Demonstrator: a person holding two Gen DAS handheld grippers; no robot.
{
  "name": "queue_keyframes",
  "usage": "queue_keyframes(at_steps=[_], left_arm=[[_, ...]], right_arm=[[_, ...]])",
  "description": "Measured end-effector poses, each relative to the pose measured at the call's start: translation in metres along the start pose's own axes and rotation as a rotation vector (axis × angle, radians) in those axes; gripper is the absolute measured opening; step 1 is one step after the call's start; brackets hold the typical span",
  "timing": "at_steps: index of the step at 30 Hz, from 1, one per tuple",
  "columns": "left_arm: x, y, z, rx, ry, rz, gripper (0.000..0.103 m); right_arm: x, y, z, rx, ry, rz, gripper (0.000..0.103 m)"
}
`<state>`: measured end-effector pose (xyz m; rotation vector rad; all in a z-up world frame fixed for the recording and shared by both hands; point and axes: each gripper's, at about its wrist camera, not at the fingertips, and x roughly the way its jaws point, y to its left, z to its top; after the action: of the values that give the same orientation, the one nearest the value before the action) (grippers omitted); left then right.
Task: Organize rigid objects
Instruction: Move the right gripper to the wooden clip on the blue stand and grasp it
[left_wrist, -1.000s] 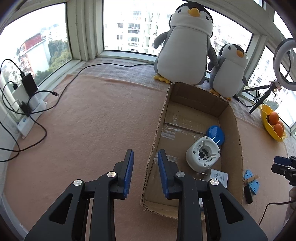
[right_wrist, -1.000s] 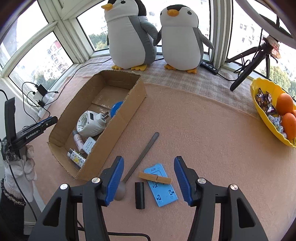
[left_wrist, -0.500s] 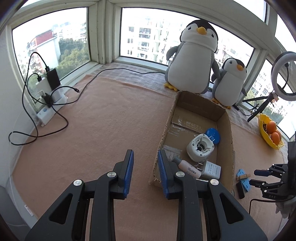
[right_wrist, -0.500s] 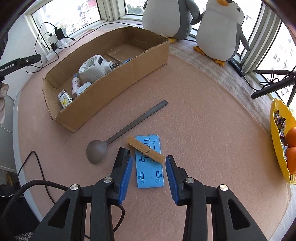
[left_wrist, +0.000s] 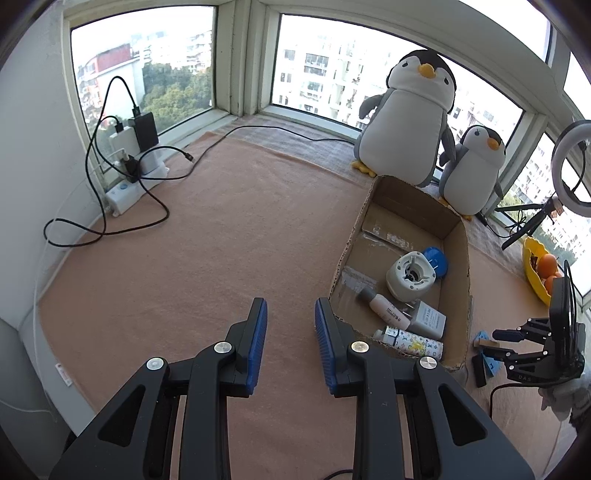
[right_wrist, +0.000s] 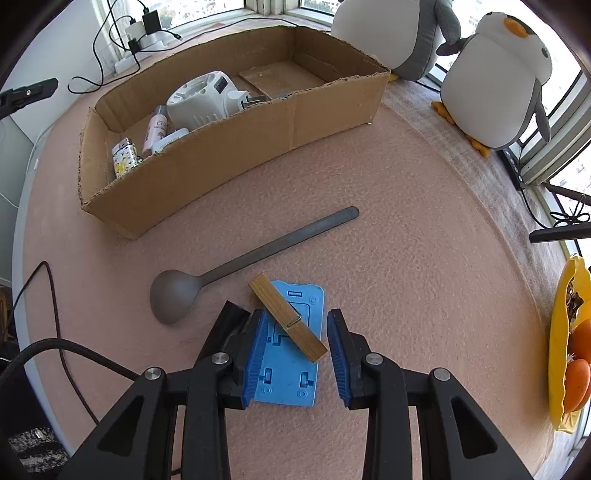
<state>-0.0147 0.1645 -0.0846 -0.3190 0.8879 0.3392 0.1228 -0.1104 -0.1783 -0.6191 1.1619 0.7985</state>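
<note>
My right gripper (right_wrist: 295, 314) points down over a wooden clothespin (right_wrist: 284, 314) that lies slantwise on a blue plastic plate (right_wrist: 299, 369). Its jaws are closing, with the clothespin between them and a thin gap still showing at the pads. A grey spoon (right_wrist: 258, 254) lies just beyond, toward the cardboard box (right_wrist: 258, 147). A short black cylinder (left_wrist: 479, 371) lies beside the plate. My left gripper (left_wrist: 290, 314) hovers near the box's (left_wrist: 463, 280) near left corner, narrowly open and holding nothing. The box holds a white round appliance (left_wrist: 410, 275), a blue lid (left_wrist: 436, 258) and small bottles.
Two plush penguins (left_wrist: 406, 118) stand behind the box by the windows. A yellow bowl of oranges (right_wrist: 569, 350) sits at the right edge. A power strip with chargers and loose cables (left_wrist: 129, 177) lies at the far left. A ring light on a tripod (left_wrist: 569, 166) stands at the right.
My right gripper sank and rolled over the clothespin and plate while its jaws narrowed. My left gripper drew back from the box and rose a little, with its gap unchanged.
</note>
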Motion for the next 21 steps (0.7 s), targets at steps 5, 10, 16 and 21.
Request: queue_keyframes(at_steps=[5, 10, 16, 21], left_arm=[[-0.005, -0.004, -0.002, 0.004, -0.005, -0.001, 0.025], [-0.006, -0.007, -0.002, 0.012, -0.008, -0.004, 0.025], [-0.002, -0.01, -0.002, 0.016, 0.004, -0.02, 0.025], [0.005, -0.011, -0.001, 0.016, 0.017, -0.023, 0.025]], right_arm=[[0.005, -0.005, 0.003, 0.022, 0.001, 0.028, 0.021], [0.005, -0.009, 0.003, 0.051, -0.002, 0.045, 0.014], [0.006, -0.011, 0.003, 0.066, -0.007, 0.043, 0.011], [0.004, -0.019, -0.001, 0.131, -0.036, 0.052, 0.011]])
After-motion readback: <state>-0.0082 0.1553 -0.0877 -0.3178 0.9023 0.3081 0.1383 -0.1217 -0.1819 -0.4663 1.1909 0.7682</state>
